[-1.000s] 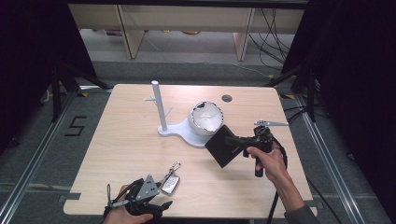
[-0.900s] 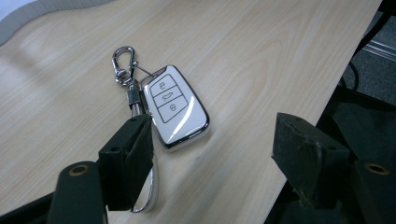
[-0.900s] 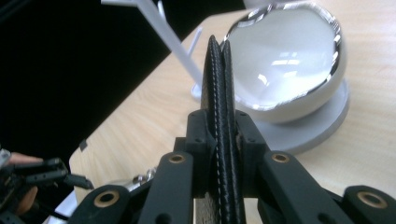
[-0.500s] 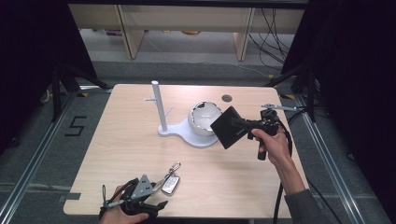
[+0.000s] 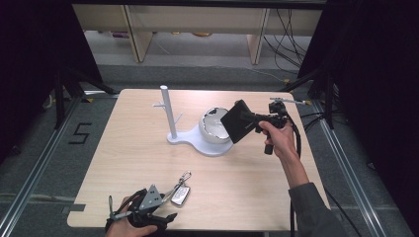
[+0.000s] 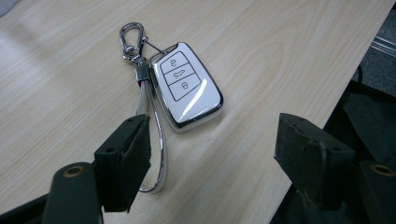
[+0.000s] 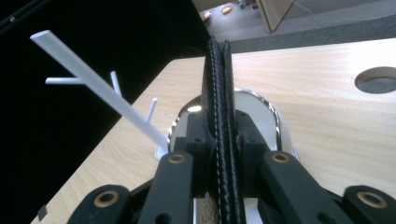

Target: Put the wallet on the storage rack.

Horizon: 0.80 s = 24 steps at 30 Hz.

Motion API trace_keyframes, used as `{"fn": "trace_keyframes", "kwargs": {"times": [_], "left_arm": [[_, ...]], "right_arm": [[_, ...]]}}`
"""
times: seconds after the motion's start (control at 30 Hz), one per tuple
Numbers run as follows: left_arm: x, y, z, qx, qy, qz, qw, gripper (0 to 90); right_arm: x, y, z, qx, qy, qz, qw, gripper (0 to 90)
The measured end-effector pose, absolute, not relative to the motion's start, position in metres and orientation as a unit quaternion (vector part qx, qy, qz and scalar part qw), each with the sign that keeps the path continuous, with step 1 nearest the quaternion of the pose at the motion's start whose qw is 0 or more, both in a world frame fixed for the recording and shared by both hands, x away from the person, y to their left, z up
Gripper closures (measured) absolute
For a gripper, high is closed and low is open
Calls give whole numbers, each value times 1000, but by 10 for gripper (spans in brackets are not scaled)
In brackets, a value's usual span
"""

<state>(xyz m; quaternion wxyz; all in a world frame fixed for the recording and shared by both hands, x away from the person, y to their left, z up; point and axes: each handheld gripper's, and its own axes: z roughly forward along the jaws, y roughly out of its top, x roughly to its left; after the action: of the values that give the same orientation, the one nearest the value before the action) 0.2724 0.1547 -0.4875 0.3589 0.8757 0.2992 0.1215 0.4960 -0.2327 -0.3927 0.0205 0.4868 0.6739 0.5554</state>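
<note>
A black leather wallet (image 5: 239, 121) hangs in the air over the shiny bowl (image 5: 212, 125), with my right gripper (image 5: 254, 121) shut on it. Seen edge-on in the right gripper view, the wallet (image 7: 220, 107) rises between the two jaws. The bowl sits on the white stand (image 5: 168, 114), whose upright post has small pegs. A white car key fob (image 5: 179, 195) with a metal clip and strap lies near the table's front edge. My left gripper (image 5: 165, 202) stands open just short of it; the fob (image 6: 187, 85) lies beyond the jaws.
The wooden table (image 5: 133, 148) has a round hole (image 7: 377, 78) near its far right. A dark drop borders the table's front edge (image 6: 327, 98) beside the left gripper. Cables and shelving stand on the floor behind the table.
My right gripper has lifted the wallet up and toward the far side, from beside the bowl to over it. The left gripper has stayed by the key fob.
</note>
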Motion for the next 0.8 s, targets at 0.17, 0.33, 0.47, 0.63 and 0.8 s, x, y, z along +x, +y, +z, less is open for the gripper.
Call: {"fn": "trace_keyframes", "kwargs": {"times": [0.17,0.33,0.47,0.63,0.8], "left_arm": [[274,157,-489,875,309,121,354,268],[274,156,-490,877,306,121,349,268],[275,156,-490,882,302,125,341,268],[275,156,-491,880,306,124,342,266],[275,157,-491,883,295,124,343,264]], "right_arm": [[508,-228,-394,500,669,549,23,794],[519,-224,-397,515,657,550,20,795],[524,-220,-400,519,659,544,26,794],[532,-214,-405,529,650,545,21,794],[540,-206,-416,530,659,534,27,793]]}}
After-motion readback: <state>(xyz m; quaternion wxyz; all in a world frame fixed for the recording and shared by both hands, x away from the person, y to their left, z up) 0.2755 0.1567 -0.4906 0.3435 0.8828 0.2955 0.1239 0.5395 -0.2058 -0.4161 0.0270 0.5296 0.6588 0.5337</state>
